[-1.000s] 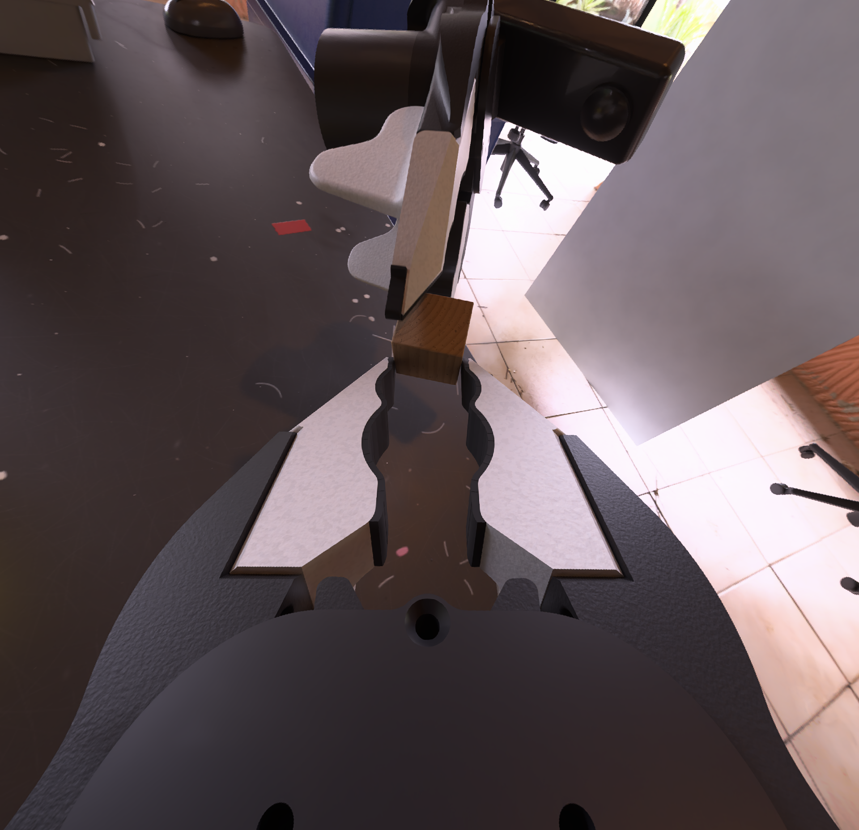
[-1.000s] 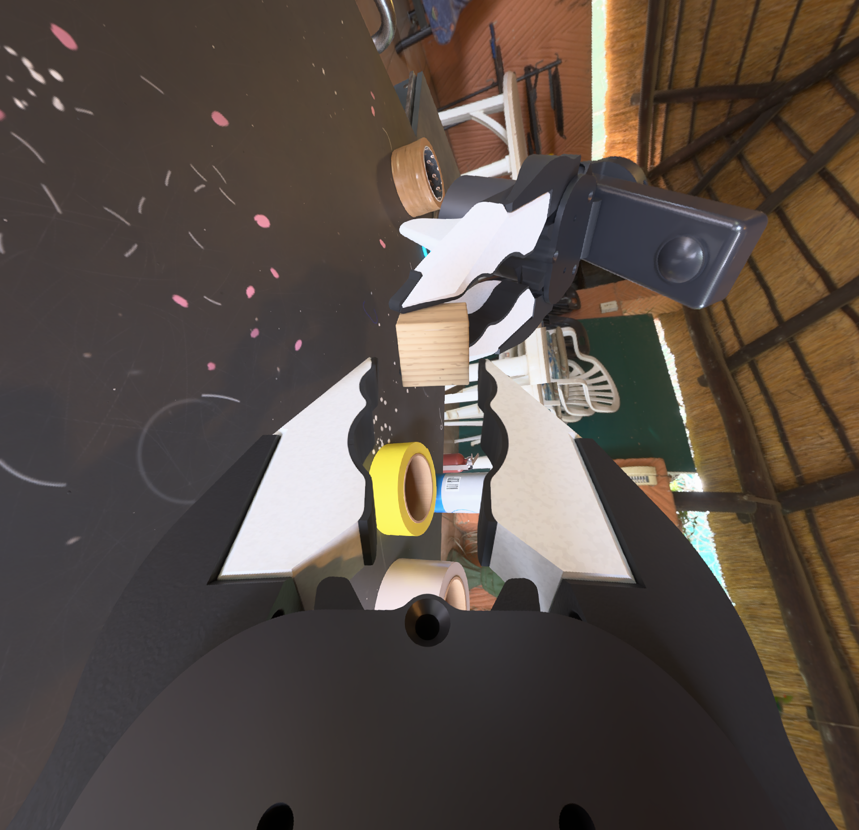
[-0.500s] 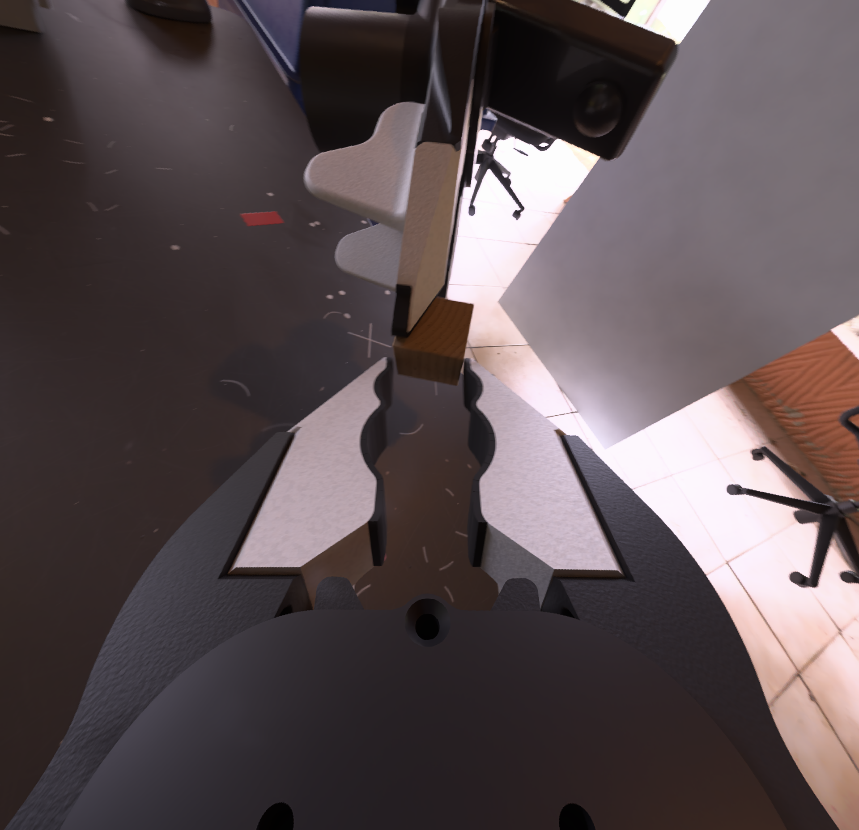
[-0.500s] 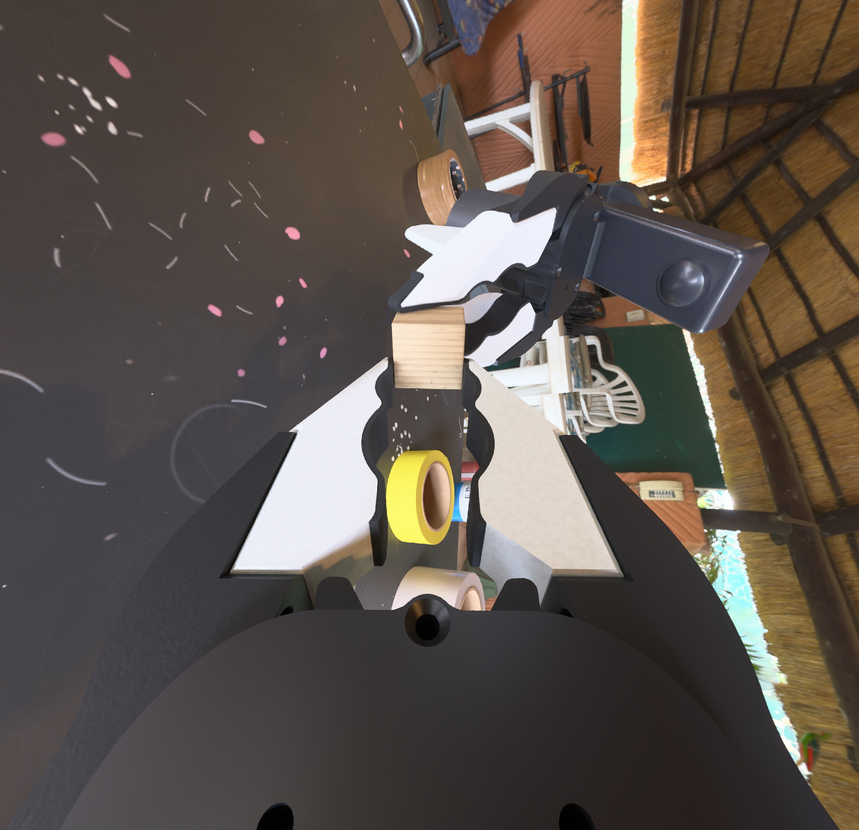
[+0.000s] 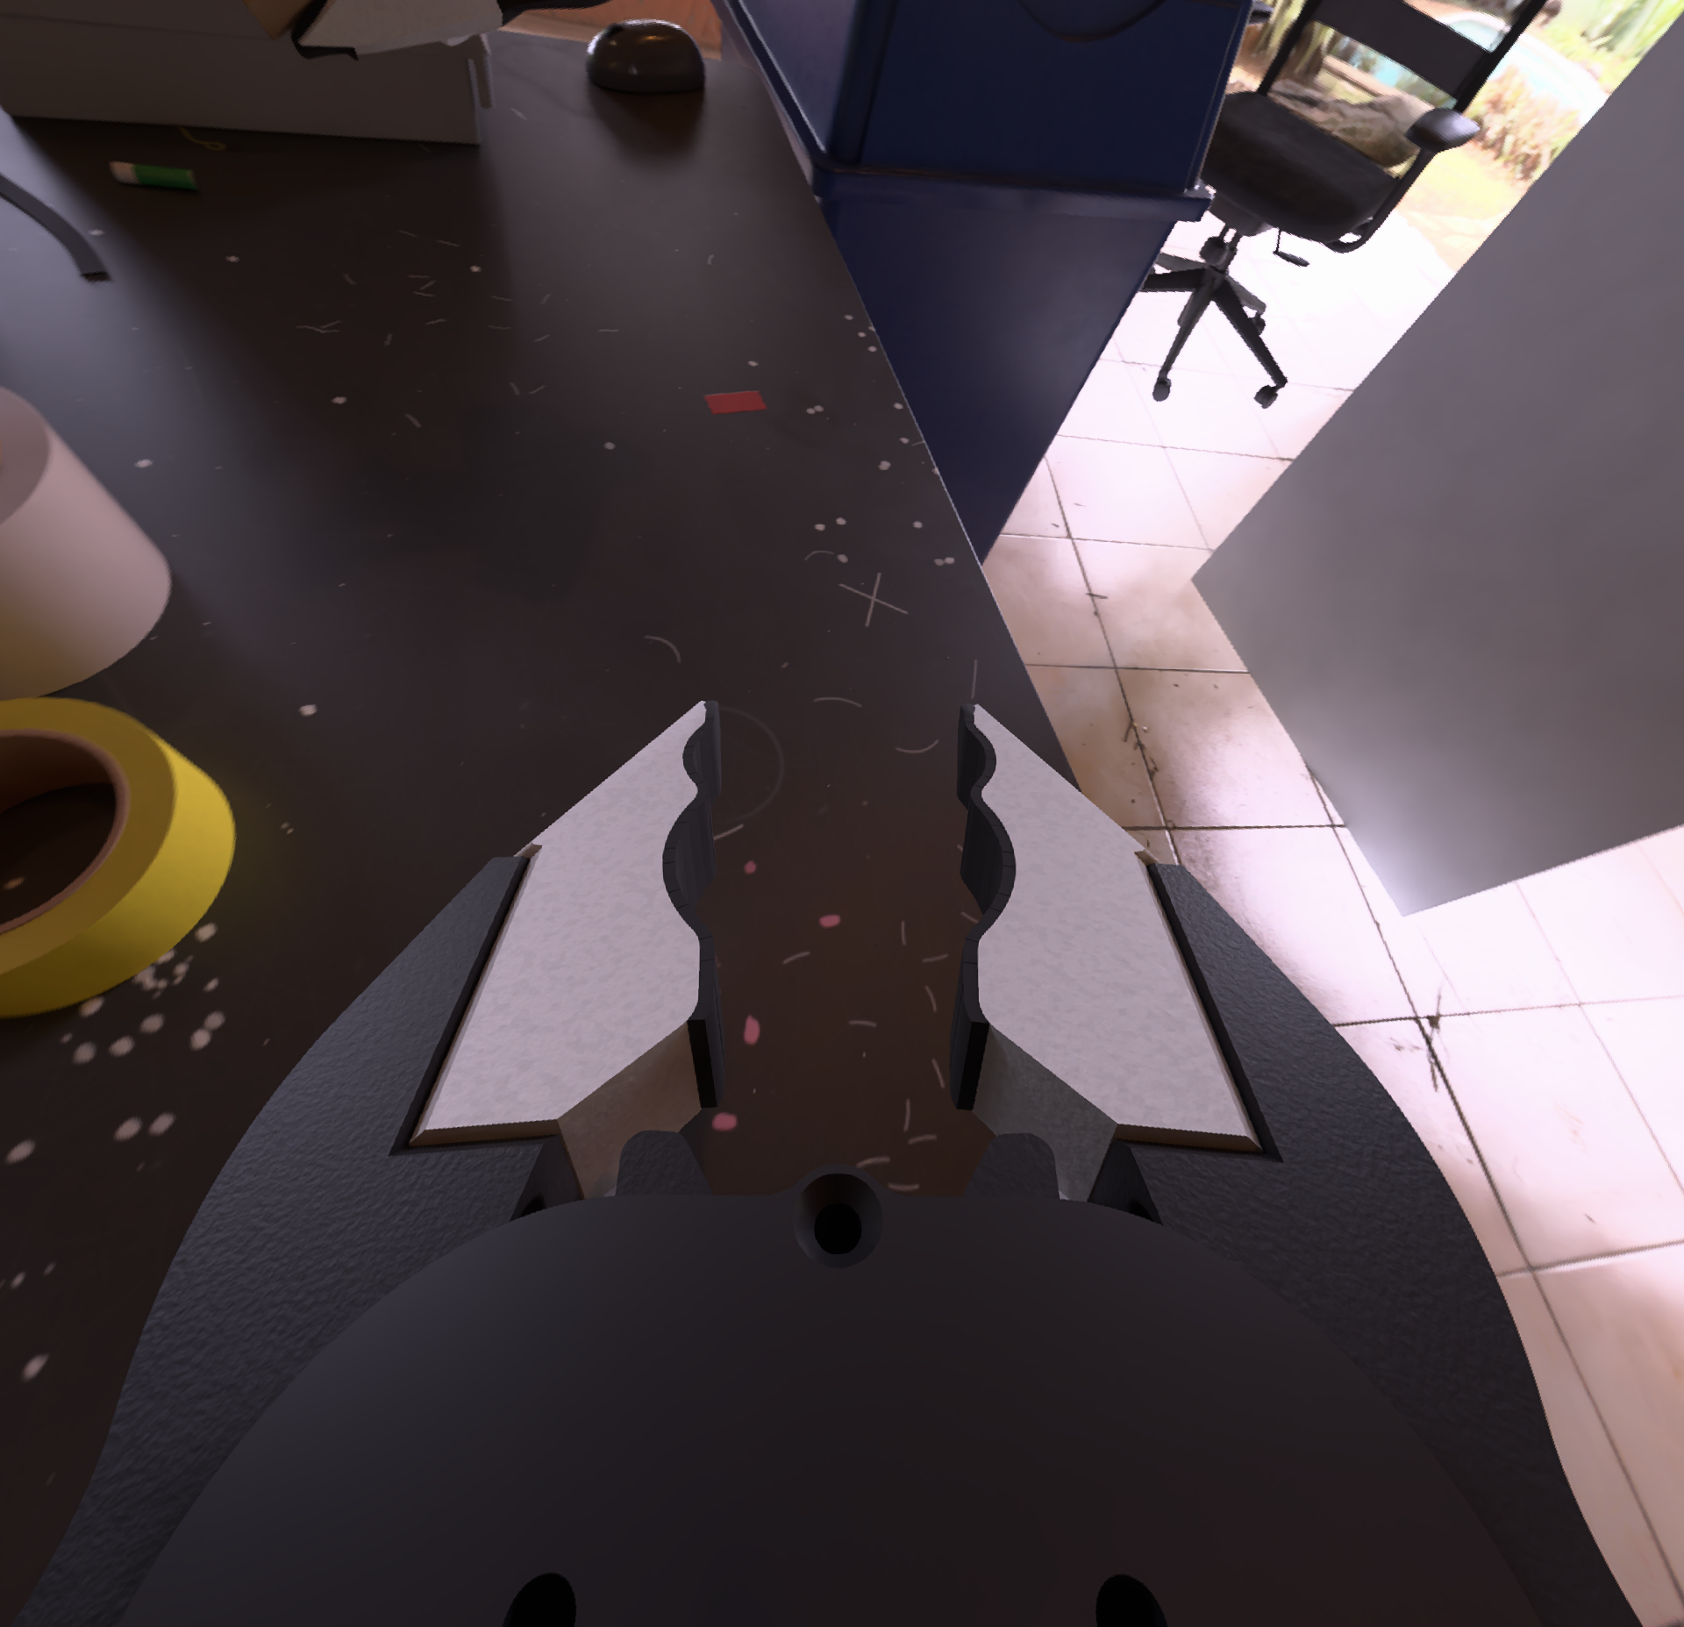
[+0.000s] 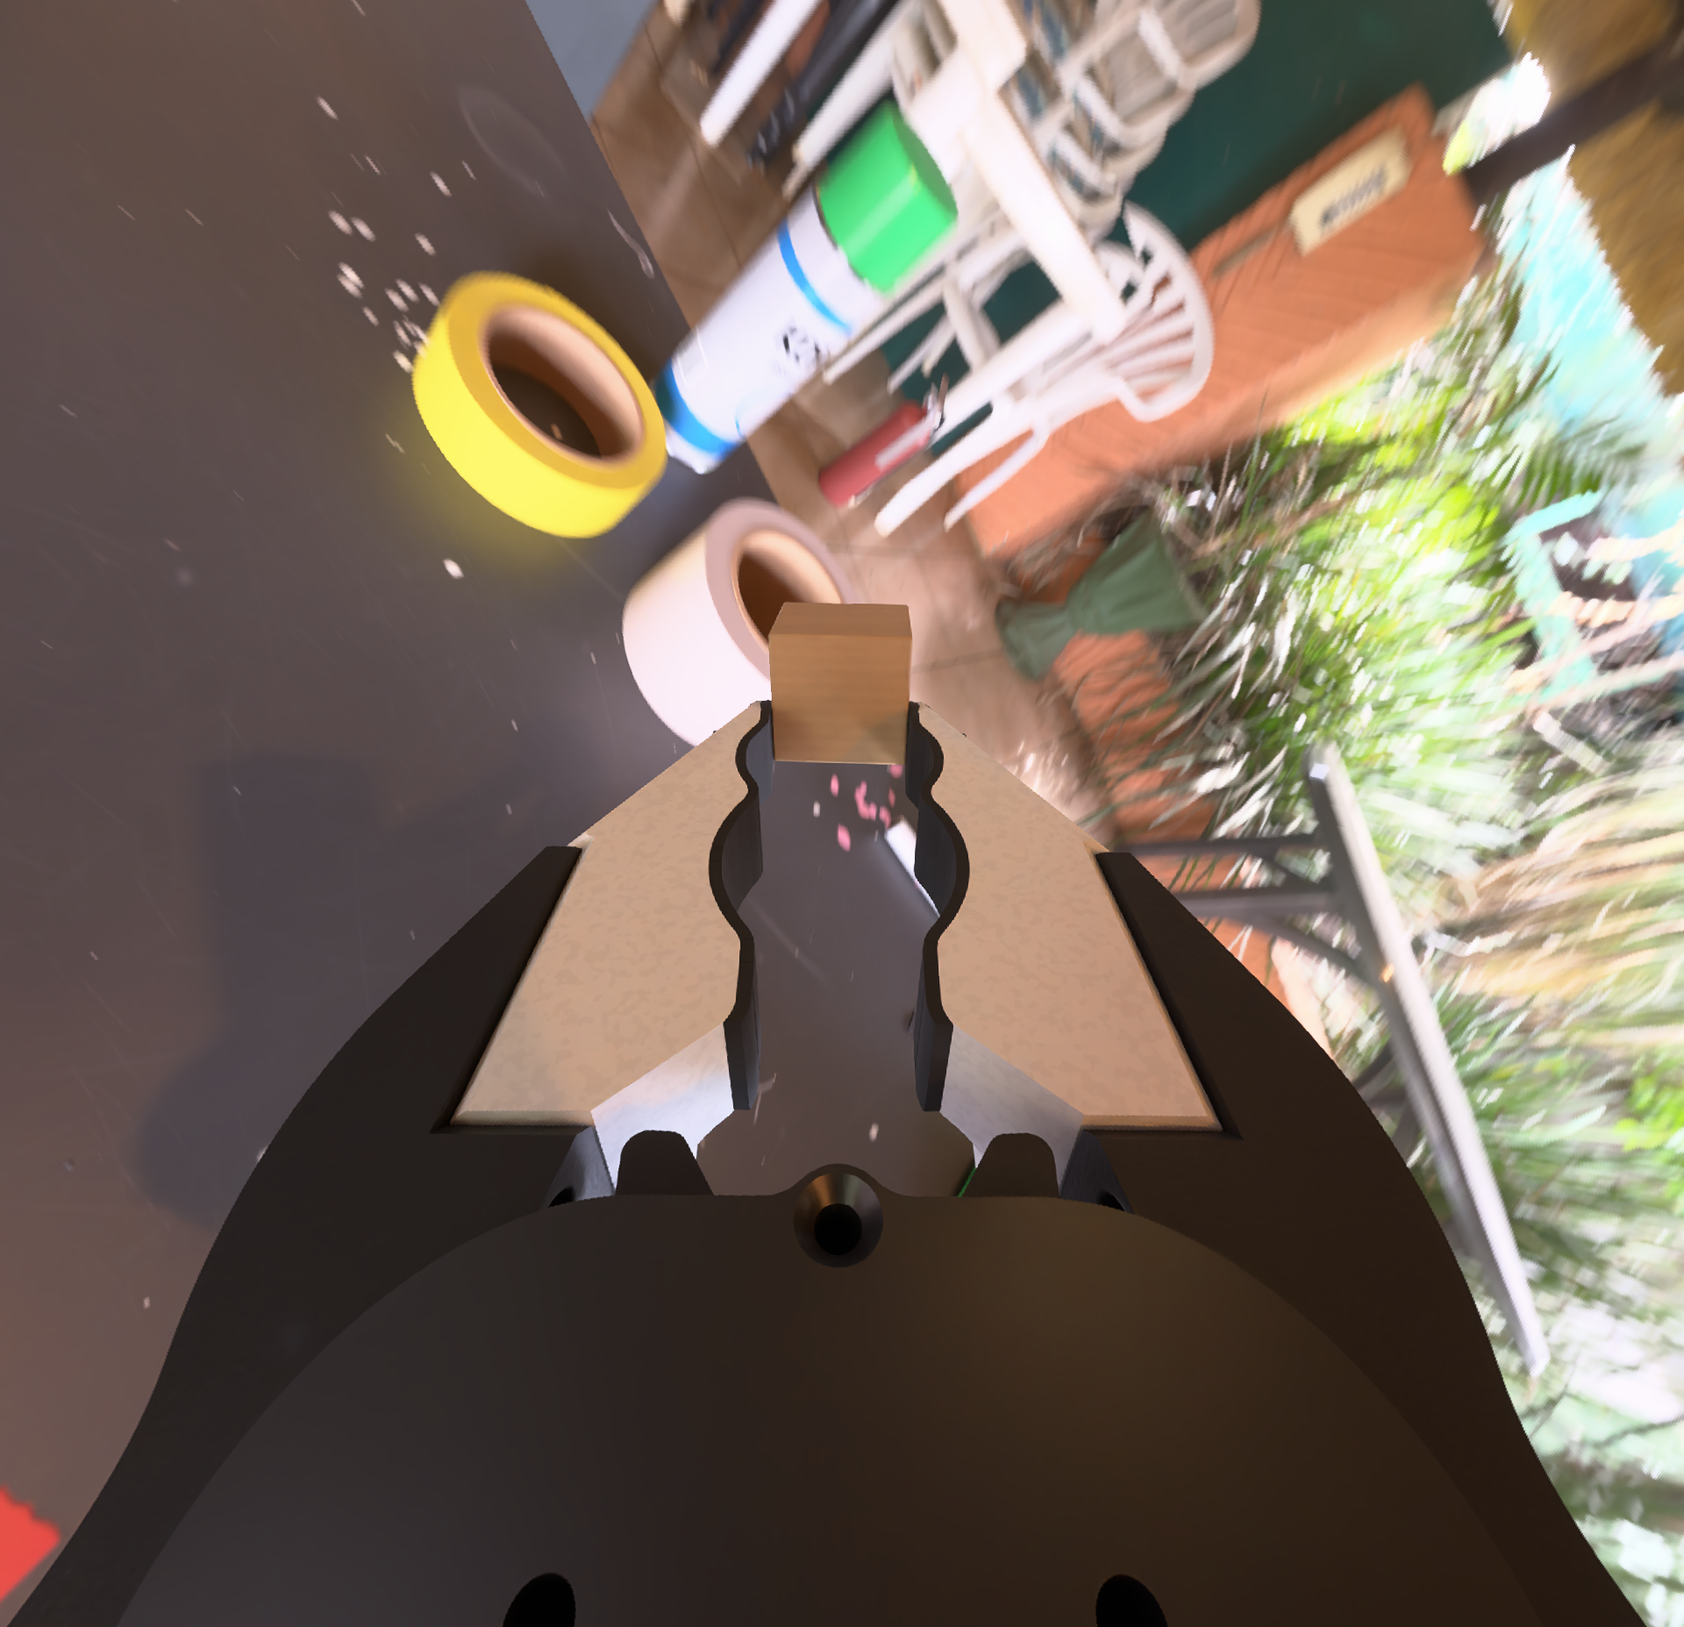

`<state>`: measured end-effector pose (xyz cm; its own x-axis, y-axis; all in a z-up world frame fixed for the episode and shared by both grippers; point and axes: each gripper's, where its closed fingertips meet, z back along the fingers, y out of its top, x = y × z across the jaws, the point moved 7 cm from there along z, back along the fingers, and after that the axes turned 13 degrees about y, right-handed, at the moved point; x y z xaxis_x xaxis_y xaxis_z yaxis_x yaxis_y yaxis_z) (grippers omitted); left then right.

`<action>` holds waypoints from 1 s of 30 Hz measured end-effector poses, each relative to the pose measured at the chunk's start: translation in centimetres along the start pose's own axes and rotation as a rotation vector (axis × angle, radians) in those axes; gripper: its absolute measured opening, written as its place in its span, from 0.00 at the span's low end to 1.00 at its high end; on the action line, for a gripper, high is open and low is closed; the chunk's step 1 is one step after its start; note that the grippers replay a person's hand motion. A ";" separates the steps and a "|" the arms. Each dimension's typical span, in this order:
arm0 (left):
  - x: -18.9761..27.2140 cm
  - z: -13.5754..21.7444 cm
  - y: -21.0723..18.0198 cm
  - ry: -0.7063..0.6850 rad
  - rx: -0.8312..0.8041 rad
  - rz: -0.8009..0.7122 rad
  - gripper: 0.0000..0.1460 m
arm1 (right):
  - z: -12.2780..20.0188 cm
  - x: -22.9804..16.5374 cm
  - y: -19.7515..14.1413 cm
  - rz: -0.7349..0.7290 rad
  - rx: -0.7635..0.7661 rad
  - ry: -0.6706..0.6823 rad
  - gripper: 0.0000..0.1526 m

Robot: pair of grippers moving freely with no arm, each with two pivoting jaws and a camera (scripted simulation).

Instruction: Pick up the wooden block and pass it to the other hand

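Block: the wooden block (image 6: 839, 683) sits pinched between the tips of the right gripper (image 6: 839, 734), clear of the worktop (image 6: 228, 581).
Right jaws: closed on the block, one fingertip (image 6: 753, 745) against each side of it.
Left jaws: the left gripper (image 5: 836, 718) stands spread wide with nothing between its fingers, above the dark worktop (image 5: 456, 535) near its edge.
Tape: a yellow roll (image 6: 538, 403) lies flat on the worktop in the right wrist view, with a white roll (image 6: 702, 622) near it, partly behind the block; both rolls also show at the left edge of the left wrist view, yellow (image 5: 100, 854) and white (image 5: 64, 544).
Tube: a white tube with a green cap (image 6: 802, 289) lies just beside the yellow roll, at the worktop's edge.
Far end: a blue bin (image 5: 1002, 98), a dark dome-shaped object (image 5: 645, 54) and a white box (image 5: 237, 80) stand at the back of the worktop.
Floor: pale tiles (image 5: 1230, 900) and an office chair (image 5: 1276, 171) lie beyond the edge.
Background, right wrist view: blurred white chairs (image 6: 1075, 216) and greenery.
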<state>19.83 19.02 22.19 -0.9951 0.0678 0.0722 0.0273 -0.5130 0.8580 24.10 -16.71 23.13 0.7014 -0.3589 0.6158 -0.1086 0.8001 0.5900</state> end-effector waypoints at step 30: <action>-10.9 11.3 -10.0 0.665 -0.306 0.187 0.22 | -4.7 1.6 -11.3 -0.389 -0.398 0.103 0.18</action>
<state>31.48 33.04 18.60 -0.8270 -0.5242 -0.2030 0.2698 -0.6870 0.6748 29.76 -24.09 14.96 0.7036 -0.6311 0.3265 0.4318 0.7447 0.5089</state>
